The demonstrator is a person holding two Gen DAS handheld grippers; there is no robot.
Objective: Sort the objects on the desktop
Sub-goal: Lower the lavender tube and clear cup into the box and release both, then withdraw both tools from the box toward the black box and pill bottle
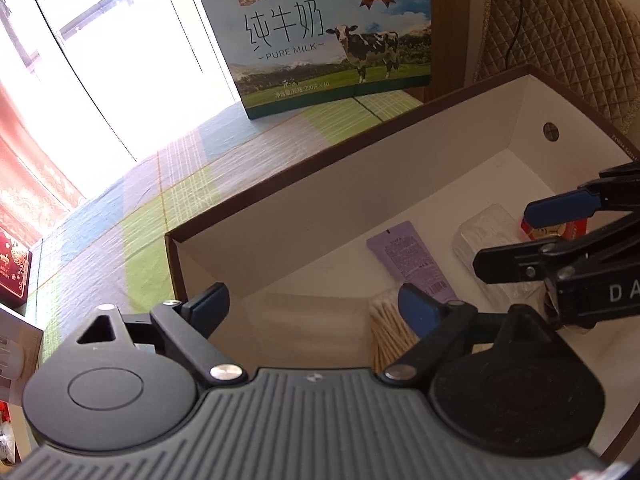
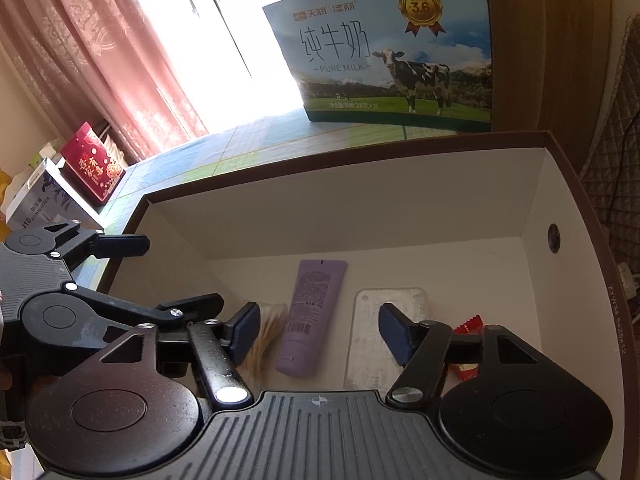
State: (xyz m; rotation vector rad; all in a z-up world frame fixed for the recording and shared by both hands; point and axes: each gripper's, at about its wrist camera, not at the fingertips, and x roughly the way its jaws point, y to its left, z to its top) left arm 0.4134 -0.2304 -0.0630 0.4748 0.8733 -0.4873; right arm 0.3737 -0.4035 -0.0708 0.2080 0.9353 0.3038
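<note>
Both grippers, left gripper (image 1: 316, 308) and right gripper (image 2: 318, 330), hang released and empty over the box (image 2: 360, 208), where cotton swabs (image 2: 266, 330), tube (image 2: 310, 316), clear case (image 2: 370, 344) and red packet (image 2: 468, 326) lie side by side from nine to three o'clock, seemingly sorted already.

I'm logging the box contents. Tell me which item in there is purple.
The purple tube, lying flat between the cotton swabs and the clear phone case. The others are tan, transparent and red.
</note>
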